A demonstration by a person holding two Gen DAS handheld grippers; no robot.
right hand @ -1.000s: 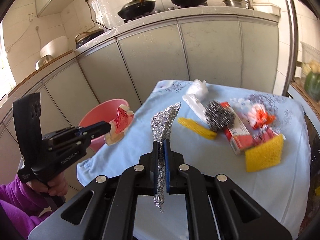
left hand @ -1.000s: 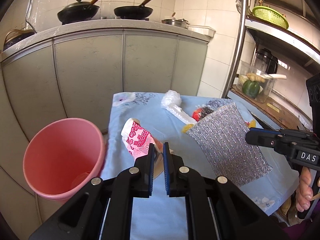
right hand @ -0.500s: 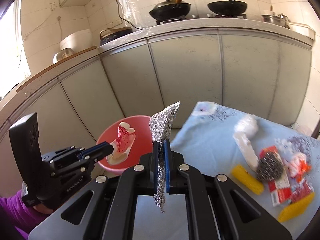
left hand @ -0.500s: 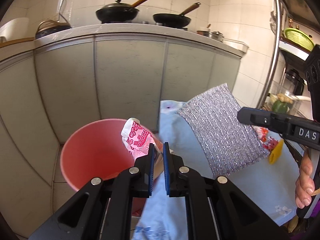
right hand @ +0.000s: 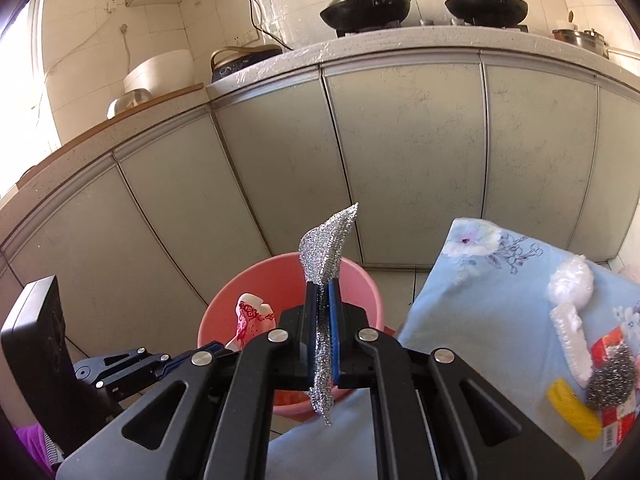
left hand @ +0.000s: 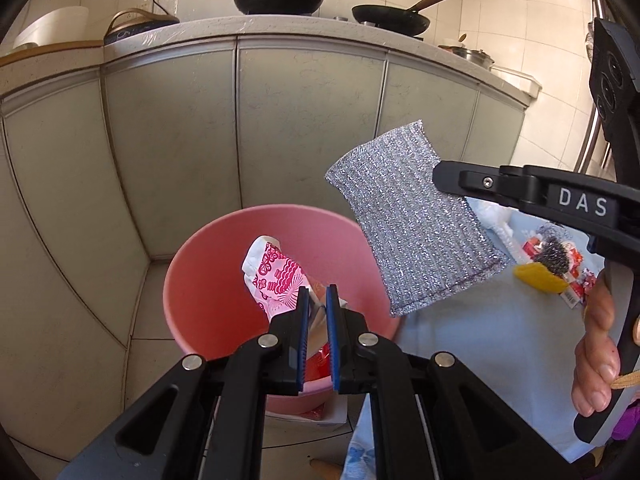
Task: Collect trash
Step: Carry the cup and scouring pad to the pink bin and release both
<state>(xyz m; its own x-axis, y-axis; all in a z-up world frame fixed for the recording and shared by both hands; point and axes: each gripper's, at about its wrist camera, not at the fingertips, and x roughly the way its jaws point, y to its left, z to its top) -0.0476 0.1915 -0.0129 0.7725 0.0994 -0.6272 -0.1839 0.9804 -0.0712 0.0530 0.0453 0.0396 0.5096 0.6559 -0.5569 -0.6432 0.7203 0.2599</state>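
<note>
My left gripper (left hand: 317,300) is shut on a crumpled pink-and-white patterned wrapper (left hand: 274,276) and holds it over the mouth of the pink bin (left hand: 200,264). My right gripper (right hand: 322,296) is shut on a silver scouring cloth (right hand: 326,248), which hangs through its fingers above the bin's rim (right hand: 360,276). In the left wrist view the cloth (left hand: 416,220) hangs to the right of the bin, at the edge of the table. The wrapper (right hand: 252,316) and the left gripper (right hand: 208,350) also show in the right wrist view.
The pink bin stands on the floor between grey kitchen cabinets (left hand: 304,128) and a table with a blue flowered cloth (right hand: 488,304). On the table lie white plastic (right hand: 570,292), a steel wool ball (right hand: 612,376), a yellow sponge (right hand: 574,410) and red packets (right hand: 618,420).
Both grippers have swung left from over the table to the pink bin. The wrapper is now above the bin's opening, and the silver cloth has come closer to its rim.
</note>
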